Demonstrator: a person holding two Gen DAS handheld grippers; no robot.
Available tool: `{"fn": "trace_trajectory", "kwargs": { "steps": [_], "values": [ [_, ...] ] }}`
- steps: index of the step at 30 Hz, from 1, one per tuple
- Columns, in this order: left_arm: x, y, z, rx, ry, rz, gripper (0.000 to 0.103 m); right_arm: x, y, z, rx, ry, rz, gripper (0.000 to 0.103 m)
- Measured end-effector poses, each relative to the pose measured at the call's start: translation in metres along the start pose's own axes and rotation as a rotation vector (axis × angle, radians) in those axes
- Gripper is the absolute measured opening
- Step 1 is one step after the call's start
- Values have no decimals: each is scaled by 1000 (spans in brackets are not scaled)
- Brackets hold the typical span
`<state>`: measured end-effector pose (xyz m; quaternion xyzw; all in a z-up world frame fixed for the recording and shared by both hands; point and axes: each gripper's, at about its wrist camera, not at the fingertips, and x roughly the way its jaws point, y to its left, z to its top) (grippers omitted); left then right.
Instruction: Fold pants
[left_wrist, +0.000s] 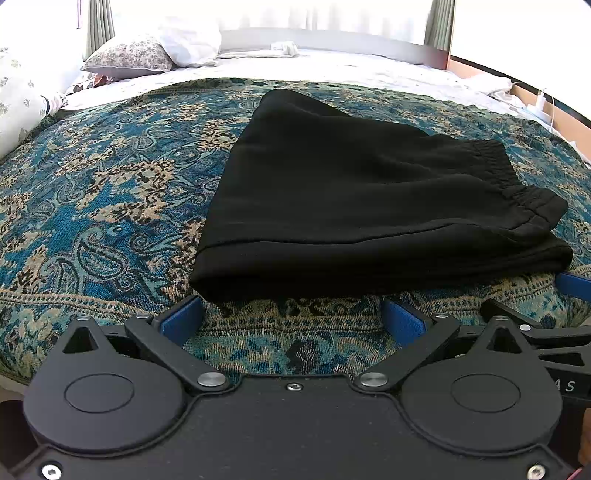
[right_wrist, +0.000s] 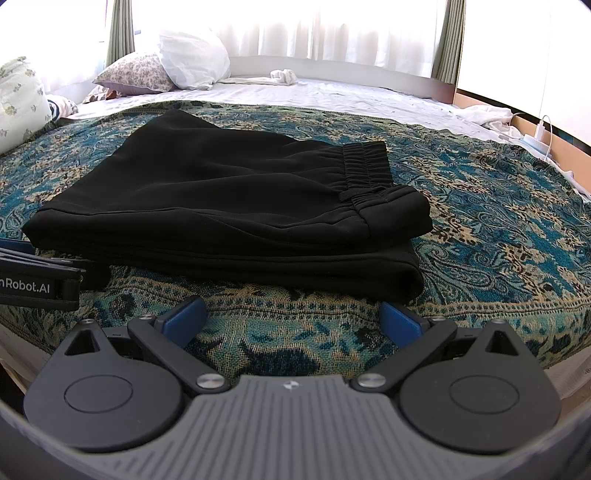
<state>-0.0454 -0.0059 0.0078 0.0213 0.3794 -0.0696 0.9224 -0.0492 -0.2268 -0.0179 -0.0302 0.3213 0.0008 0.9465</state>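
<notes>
You have one pair of black pants, folded into a thick, matte, roughly trapezoid bundle on the blue-and-tan paisley woven blanket in the middle of the bed. From your left, the smooth folded edge comes first, then the gathered, ribbed elastic waistband at the right end. Two pillows lie at the far left: one floral, one plain white and puffy. One crumpled white cloth sits on the pale sheet beyond. Your left gripper is spread wide, holding nothing, just short of the bundle's near edge. Your right gripper is likewise wide and empty; each shows two blue pads.
</notes>
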Motion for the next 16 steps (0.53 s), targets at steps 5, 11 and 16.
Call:
{"fn": "trace_trajectory", "kwargs": {
  "steps": [5,11,16],
  "values": [
    [1,0,-1,3,0,0,103,0,1,0,0,0,-1,103],
    [1,0,-1,4,-2,0,103,0,0,0,-2,0,2,103],
    [1,0,0,6,-2,0,103,0,1,0,-2,0,1,103]
  ]
}}
